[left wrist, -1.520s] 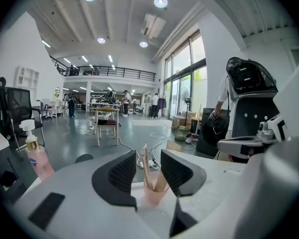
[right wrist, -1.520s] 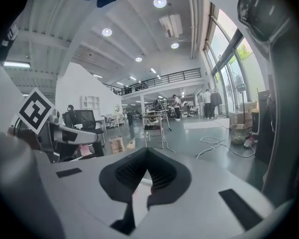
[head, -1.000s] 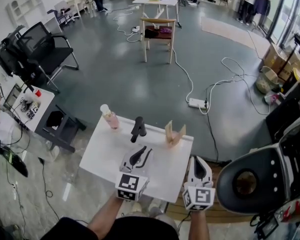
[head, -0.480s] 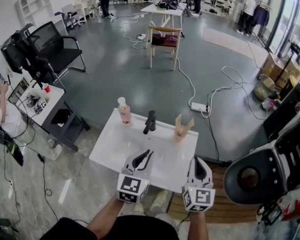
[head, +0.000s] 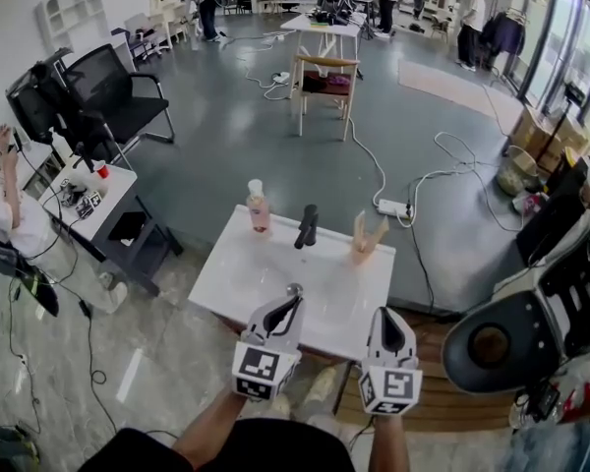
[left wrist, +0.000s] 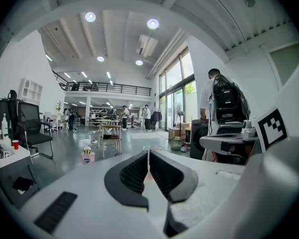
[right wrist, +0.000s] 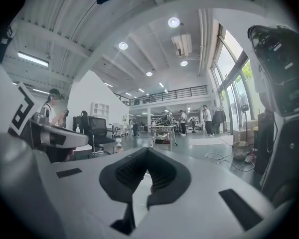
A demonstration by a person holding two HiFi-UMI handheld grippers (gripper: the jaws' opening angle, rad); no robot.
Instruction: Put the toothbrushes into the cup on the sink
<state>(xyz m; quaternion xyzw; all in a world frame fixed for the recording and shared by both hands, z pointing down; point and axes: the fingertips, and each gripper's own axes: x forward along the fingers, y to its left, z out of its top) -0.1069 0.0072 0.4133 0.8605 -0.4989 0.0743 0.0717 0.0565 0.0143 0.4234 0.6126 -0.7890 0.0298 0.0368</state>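
A white sink top (head: 246, 283) stands in front of me in the head view. On its far edge are a pink pump bottle (head: 259, 207), a black tap (head: 307, 226) and a tan forked object (head: 368, 236); I cannot tell whether it is the cup. No toothbrush can be made out. My left gripper (head: 294, 290) hangs over the sink's near edge. Its jaws have just been closing and now meet at the tips (left wrist: 148, 151) with nothing between them. My right gripper (head: 388, 315) is at the near right corner, shut and empty (right wrist: 147, 149).
A large black-and-white machine (head: 511, 347) stands close on the right. To the left are a small white side table (head: 88, 200) and a black office chair (head: 103, 91). Cables and a power strip (head: 391, 206) lie on the floor beyond the sink, with a wooden chair (head: 324, 77) further back.
The left gripper's jaws have gone from apart to together. Both grippers have drawn back from over the sink's middle to its near edge, and the sink now sits farther off.
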